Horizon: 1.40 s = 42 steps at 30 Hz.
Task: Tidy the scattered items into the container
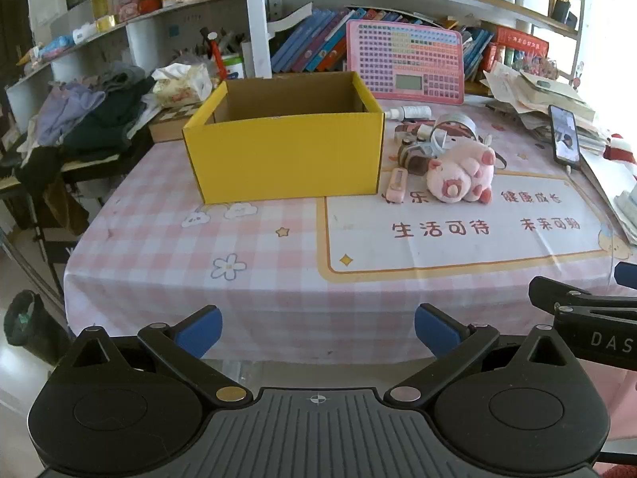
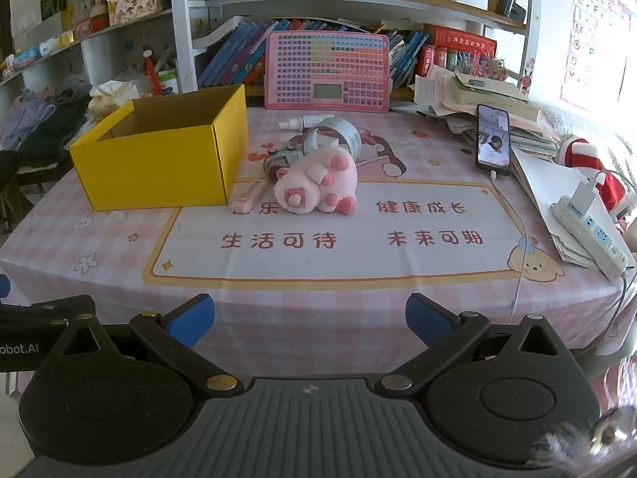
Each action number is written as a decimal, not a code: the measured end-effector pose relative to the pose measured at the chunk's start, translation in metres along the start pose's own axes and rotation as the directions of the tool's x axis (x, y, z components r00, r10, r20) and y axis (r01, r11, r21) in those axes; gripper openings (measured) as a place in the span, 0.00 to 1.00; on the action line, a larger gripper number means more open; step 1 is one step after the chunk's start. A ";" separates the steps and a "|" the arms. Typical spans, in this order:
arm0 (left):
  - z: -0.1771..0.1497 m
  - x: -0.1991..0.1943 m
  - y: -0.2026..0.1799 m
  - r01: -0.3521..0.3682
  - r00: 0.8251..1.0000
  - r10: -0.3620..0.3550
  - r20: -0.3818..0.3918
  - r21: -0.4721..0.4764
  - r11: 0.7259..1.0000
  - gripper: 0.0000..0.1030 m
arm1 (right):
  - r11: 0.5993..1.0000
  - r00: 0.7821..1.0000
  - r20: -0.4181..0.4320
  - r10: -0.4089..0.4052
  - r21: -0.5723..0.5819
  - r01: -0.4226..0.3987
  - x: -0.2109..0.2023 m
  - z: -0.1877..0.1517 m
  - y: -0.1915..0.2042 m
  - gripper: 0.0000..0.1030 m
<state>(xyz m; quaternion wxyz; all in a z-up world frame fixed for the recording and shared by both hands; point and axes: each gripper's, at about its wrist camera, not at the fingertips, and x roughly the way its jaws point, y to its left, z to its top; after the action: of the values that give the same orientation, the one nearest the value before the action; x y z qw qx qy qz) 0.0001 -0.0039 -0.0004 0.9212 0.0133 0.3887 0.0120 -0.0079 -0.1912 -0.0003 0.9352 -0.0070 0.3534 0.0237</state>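
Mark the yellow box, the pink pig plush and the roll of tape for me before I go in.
yellow box [image 1: 286,159], left wrist view, on its front wall.
pink pig plush [image 2: 314,183], right wrist view, on its body.
roll of tape [image 2: 350,135], right wrist view, on its outer band.

My table [image 2: 318,310] carries the yellow box [image 2: 159,167] near its left edge, the pink plush pig [image 2: 314,187] mid-table, a phone [image 2: 493,139] toward the right edge.

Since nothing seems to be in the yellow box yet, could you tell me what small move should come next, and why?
Probably bring the right gripper forward toward the pink plush pig. Both grippers hang open at the near table edge, holding nothing; the yellow box shows no items inside, and the pig lies nearest, in front of the other items and just right of the box.
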 end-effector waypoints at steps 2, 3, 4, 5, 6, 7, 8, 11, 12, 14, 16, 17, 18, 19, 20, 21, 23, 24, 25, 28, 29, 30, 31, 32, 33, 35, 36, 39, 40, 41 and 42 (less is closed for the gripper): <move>0.001 0.000 0.000 0.000 1.000 0.000 0.001 0.001 1.000 1.00 | 1.000 1.000 0.000 0.001 0.000 -0.001 0.000 0.000 0.000 1.00; 0.001 0.000 0.000 0.001 1.000 -0.001 0.000 0.002 1.000 1.00 | 1.000 1.000 0.000 0.001 0.000 -0.001 0.000 0.000 0.000 1.00; 0.001 0.000 0.000 0.001 1.000 -0.001 0.000 0.002 1.000 1.00 | 1.000 1.000 0.000 0.000 0.000 0.000 0.000 0.000 0.001 1.00; 0.002 0.001 0.000 0.001 1.000 -0.001 0.000 0.002 1.000 1.00 | 1.000 1.000 0.000 -0.001 0.001 0.001 0.001 0.000 0.001 1.00; 0.002 0.001 0.000 0.001 1.000 -0.001 0.000 0.001 1.000 1.00 | 1.000 1.000 0.000 -0.001 0.000 0.001 0.001 0.000 0.001 1.00; 0.002 0.001 0.000 0.002 1.000 -0.002 0.000 0.002 1.000 1.00 | 1.000 1.000 0.001 -0.001 -0.001 0.001 0.001 0.001 0.001 1.00; 0.002 0.001 0.001 0.003 1.000 -0.003 0.000 0.001 1.000 1.00 | 1.000 1.000 0.000 -0.001 -0.001 0.001 0.002 0.001 0.001 1.00; 0.003 0.002 0.000 0.002 1.000 -0.002 0.001 0.002 1.000 1.00 | 1.000 1.000 0.000 0.000 -0.003 0.000 0.003 0.002 0.002 1.00; 0.003 0.002 0.000 0.001 1.000 -0.001 0.001 0.002 1.000 1.00 | 1.000 1.000 0.001 0.000 -0.003 0.000 0.003 0.003 0.002 1.00; 0.003 0.003 0.001 0.001 1.000 -0.001 0.001 0.001 1.000 1.00 | 1.000 1.000 -0.004 -0.001 -0.005 0.001 0.003 0.003 0.002 1.00; 0.004 0.003 0.000 0.001 1.000 -0.001 0.000 0.000 1.000 1.00 | 1.000 1.000 -0.004 -0.002 -0.005 0.002 0.003 0.004 0.003 1.00; 0.004 0.004 0.000 -0.001 1.000 0.001 -0.002 0.000 1.000 1.00 | 1.000 1.000 -0.004 -0.003 -0.004 0.003 0.003 0.004 0.003 1.00; 0.004 0.005 0.000 -0.003 1.000 0.003 -0.005 0.000 1.000 1.00 | 1.000 1.000 -0.005 -0.005 -0.003 0.005 0.003 0.005 0.002 1.00; 0.005 0.006 0.000 -0.003 1.000 0.003 -0.007 -0.001 1.000 1.00 | 1.000 1.000 -0.006 -0.008 0.000 0.008 0.003 0.005 0.003 1.00; 0.005 0.006 0.000 -0.003 1.000 0.003 -0.009 -0.001 1.000 1.00 | 1.000 1.000 -0.006 -0.008 0.000 0.008 0.004 0.005 0.003 1.00; 0.006 0.007 0.000 -0.002 1.000 0.002 -0.010 -0.001 1.000 1.00 | 1.000 1.000 -0.007 -0.008 -0.001 0.008 0.004 0.006 0.003 1.00; 0.007 0.009 0.002 0.002 1.000 -0.002 -0.011 0.002 1.000 1.00 | 1.000 1.000 -0.009 -0.009 0.000 0.009 0.004 0.006 0.003 1.00; 0.007 0.010 0.003 0.004 1.000 -0.004 -0.012 0.004 1.000 1.00 | 1.000 1.000 -0.010 -0.009 0.000 0.009 0.005 0.006 0.003 1.00; 0.007 0.010 0.004 0.007 1.000 -0.007 -0.013 0.005 1.000 1.00 | 1.000 1.000 -0.011 -0.010 0.001 0.010 0.008 0.005 0.003 1.00; 0.006 0.011 0.005 0.010 1.000 -0.010 -0.014 0.003 1.000 1.00 | 1.000 1.000 -0.016 -0.012 0.000 0.012 0.012 0.005 0.002 1.00; 0.006 0.011 0.005 0.010 1.000 -0.010 -0.014 0.002 1.000 1.00 | 1.000 1.000 -0.017 -0.015 -0.002 0.015 0.012 0.005 0.003 1.00; 0.006 0.012 0.005 0.009 1.000 -0.009 -0.014 0.003 1.000 1.00 | 1.000 1.000 -0.018 -0.018 -0.004 0.018 0.012 0.005 0.003 1.00; 0.006 0.012 0.005 0.008 1.000 -0.008 -0.014 0.004 1.000 1.00 | 1.000 1.000 -0.019 -0.021 -0.005 0.020 0.012 0.005 0.005 1.00; 0.006 0.012 0.006 0.009 1.000 -0.009 -0.015 0.006 1.000 1.00 | 1.000 1.000 -0.019 -0.023 -0.004 0.023 0.011 0.005 0.005 1.00; 0.006 0.013 0.006 0.011 1.000 -0.011 -0.014 0.007 1.000 1.00 | 1.000 1.000 -0.020 -0.024 -0.003 0.024 0.010 0.005 0.006 1.00; 0.006 0.013 0.006 0.015 1.000 -0.015 -0.014 0.007 1.000 1.00 | 1.000 0.999 -0.024 -0.027 -0.002 0.027 0.010 0.004 0.007 1.00; 0.006 0.013 0.007 0.017 1.000 -0.016 -0.014 0.006 1.000 1.00 | 1.000 0.999 -0.027 -0.028 -0.002 0.028 0.010 0.004 0.008 1.00; 0.006 0.013 0.008 0.020 1.000 -0.020 -0.017 0.004 1.000 1.00 | 1.000 0.999 -0.029 -0.030 -0.005 0.030 0.008 0.004 0.009 1.00; 0.006 0.013 0.008 0.021 1.000 -0.021 -0.017 0.004 1.000 1.00 | 1.000 0.999 -0.028 -0.030 -0.004 0.030 0.008 0.004 0.009 1.00; 0.006 0.013 0.008 0.023 1.000 -0.023 -0.016 0.004 1.000 1.00 | 1.000 0.999 -0.027 -0.031 -0.004 0.031 0.008 0.003 0.009 1.00; 0.006 0.013 0.008 0.026 1.000 -0.026 -0.016 0.005 1.000 1.00 | 0.999 0.999 -0.027 -0.032 -0.003 0.032 0.007 0.003 0.009 1.00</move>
<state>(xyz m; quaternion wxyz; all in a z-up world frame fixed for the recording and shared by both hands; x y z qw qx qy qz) 0.0133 0.0048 -0.0051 0.9180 0.0105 0.3964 -0.0010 -0.0006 -0.1816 -0.0027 0.9306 -0.0141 0.3656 0.0090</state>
